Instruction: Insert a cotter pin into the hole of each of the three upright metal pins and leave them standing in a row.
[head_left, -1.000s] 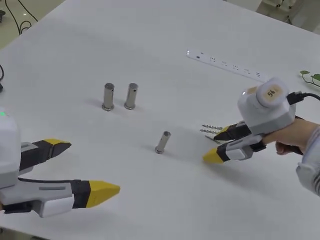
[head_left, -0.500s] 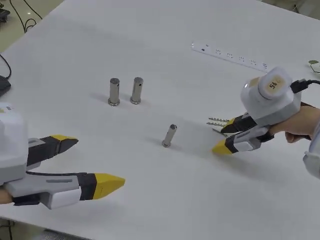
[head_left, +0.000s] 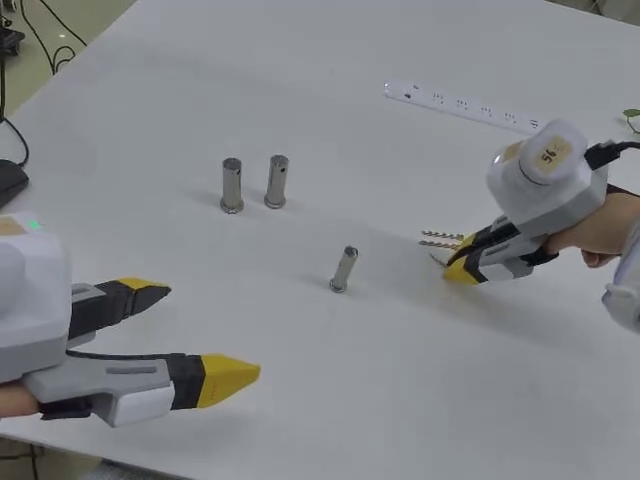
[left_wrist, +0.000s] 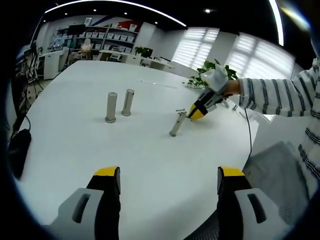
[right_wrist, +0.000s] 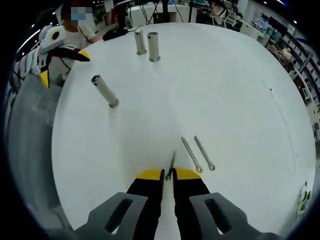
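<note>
Cotter pin (right_wrist: 171, 167) pinched at the tips of the right gripper (head_left: 462, 268), three metal pins stood on the white table (head_left: 330, 410).
The right gripper's jaws are pressed almost together on the thin cotter pin, and two spare cotter pins (right_wrist: 198, 154) are laid just beside it. The left gripper (head_left: 195, 332) is held by the table's near edge, jaws spread wide. Two silvery metal pins (head_left: 254, 183) with flanged feet are stood close together; the third metal pin (head_left: 343, 269) is set apart, nearer the right gripper. A power strip (head_left: 462, 106) is laid toward the far edge, with bare table between.
</note>
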